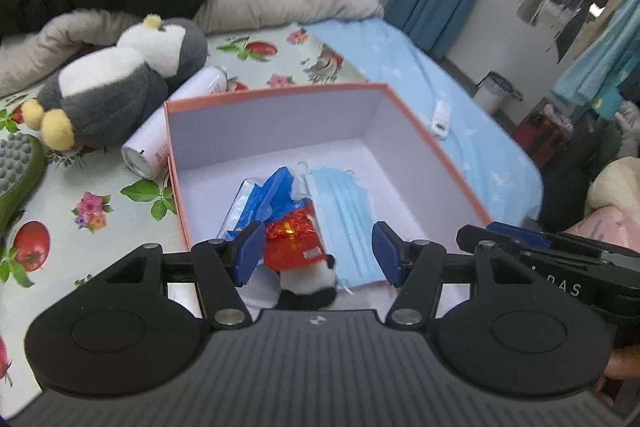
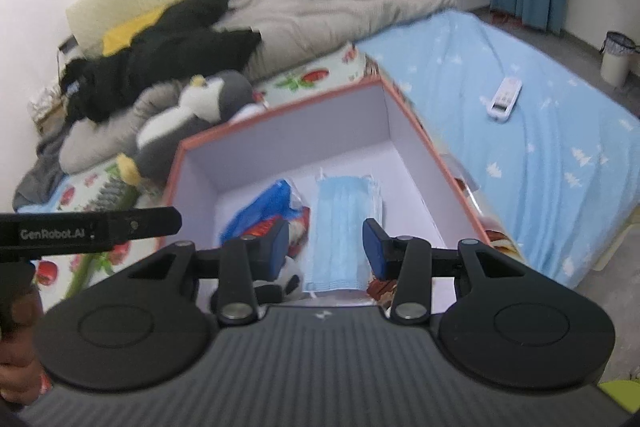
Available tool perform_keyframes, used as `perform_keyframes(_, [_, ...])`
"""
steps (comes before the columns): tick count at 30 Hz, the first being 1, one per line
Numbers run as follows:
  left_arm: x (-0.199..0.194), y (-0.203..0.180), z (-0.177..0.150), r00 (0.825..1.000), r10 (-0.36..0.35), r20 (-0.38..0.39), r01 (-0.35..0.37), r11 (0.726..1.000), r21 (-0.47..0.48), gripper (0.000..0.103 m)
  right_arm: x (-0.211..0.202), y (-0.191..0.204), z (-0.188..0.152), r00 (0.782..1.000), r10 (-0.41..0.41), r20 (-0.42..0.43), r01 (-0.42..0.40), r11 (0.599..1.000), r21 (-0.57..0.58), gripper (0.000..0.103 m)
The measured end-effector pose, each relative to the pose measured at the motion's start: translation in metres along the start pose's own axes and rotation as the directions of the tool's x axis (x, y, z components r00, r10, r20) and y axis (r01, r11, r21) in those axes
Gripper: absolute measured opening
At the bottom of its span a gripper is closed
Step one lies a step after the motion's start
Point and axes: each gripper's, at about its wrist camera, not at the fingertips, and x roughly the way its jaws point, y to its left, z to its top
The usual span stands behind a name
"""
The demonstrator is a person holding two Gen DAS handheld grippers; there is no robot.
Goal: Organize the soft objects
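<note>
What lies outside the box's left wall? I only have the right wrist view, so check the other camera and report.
Observer: A white can lies on its side on the floral cloth, close beside the left wall of the box, with the penguin plush on its other side.
Operator: Now give me the left gripper's state. I only see its side.
Observer: The left gripper is open and holds nothing. It is over the near end of the box, with the red packet and the face mask lying between its fingers in the image.
</note>
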Motion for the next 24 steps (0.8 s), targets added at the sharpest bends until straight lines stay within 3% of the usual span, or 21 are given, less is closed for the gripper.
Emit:
perform_keyframes(13, [-0.138, -0.034, -0.05, 0.988, -0.074, 0.134, 0.063, 0.995, 0.082, 0.065, -0.119, 0.046, -0.034, 0.985, 0.009, 0.172, -0.006, 1.0, -0.016, 0.044])
perform_keyframes(24, [-0.208, -0.032, -0.095, 0.976, -0.066, 0.207, 0.053, 0.996, 0.068, 0.065, -0.158, 0.066, -0.069, 0.979, 0.018, 0.204, -0.01, 0.999, -0.036, 0.044])
